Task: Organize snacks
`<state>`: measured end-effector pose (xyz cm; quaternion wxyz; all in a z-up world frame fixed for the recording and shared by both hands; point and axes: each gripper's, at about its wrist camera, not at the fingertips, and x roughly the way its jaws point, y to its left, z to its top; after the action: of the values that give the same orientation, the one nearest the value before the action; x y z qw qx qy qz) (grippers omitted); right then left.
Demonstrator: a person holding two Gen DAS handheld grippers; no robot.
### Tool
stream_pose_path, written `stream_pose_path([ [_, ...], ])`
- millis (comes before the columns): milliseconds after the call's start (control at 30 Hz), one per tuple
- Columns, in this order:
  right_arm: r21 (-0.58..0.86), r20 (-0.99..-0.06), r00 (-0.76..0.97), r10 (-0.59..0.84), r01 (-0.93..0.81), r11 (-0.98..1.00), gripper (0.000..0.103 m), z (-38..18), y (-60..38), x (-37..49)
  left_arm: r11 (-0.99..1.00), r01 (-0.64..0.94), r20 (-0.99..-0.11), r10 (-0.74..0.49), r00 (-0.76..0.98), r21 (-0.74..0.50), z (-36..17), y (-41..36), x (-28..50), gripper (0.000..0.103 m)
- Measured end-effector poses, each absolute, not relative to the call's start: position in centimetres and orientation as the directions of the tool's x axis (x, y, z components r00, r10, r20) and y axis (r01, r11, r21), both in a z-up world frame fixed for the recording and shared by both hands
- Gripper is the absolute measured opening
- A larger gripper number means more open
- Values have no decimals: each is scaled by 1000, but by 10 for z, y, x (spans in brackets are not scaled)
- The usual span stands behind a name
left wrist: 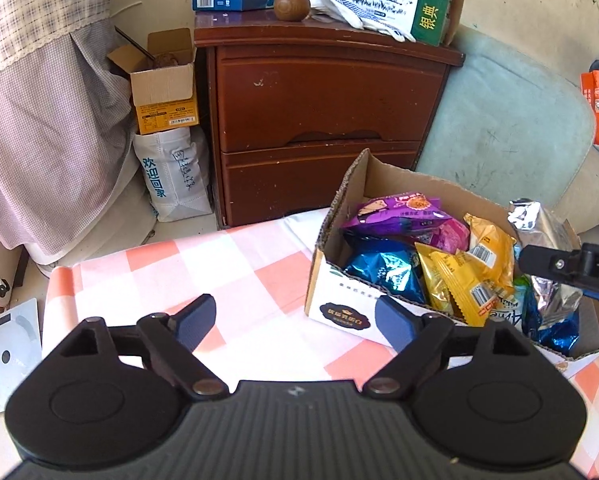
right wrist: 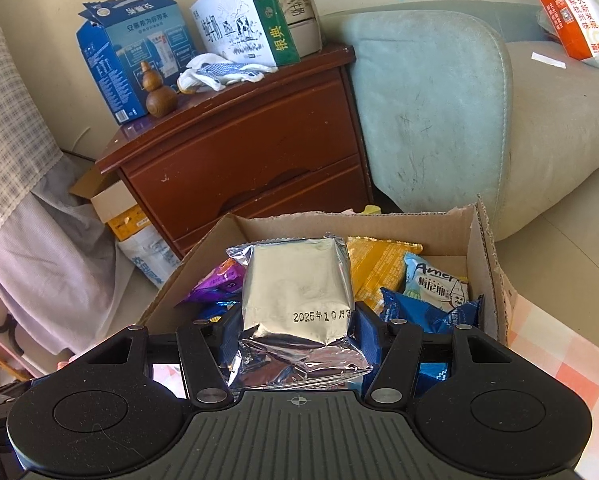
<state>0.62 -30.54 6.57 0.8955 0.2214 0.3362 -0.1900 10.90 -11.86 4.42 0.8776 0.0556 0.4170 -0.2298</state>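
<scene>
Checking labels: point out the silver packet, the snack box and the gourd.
silver packet point(right wrist: 297, 280): right wrist view, flat front face above the date stamp.
snack box point(left wrist: 339, 312): left wrist view, printed near wall.
gourd point(left wrist: 291, 6): left wrist view, lower bulb.

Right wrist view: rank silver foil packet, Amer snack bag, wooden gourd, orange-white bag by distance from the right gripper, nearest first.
1. Silver foil packet: clamped in the right gripper.
2. Amer snack bag: in the cardboard box, right side.
3. Wooden gourd: on the nightstand, upper left.
4. Orange-white bag: on the sofa, top right.
</scene>
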Motion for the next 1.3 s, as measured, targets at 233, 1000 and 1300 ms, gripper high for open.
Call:
stream_pose_path([
  [233,319,-678,725,-122,440,840,57,66,-302,3,839,493,-745,-478,466,-230,48,-128,107,93],
  [1000,255,-668,677,-309,598,760,54,53,-331,9,773,619,-737,-496,458,-135,43,-166,107,95],
  [1300,199,-631,674,-383,618,761,64,65,-285,-27,789,598,-757,-474,450,-139,47,-112,112,95],
])
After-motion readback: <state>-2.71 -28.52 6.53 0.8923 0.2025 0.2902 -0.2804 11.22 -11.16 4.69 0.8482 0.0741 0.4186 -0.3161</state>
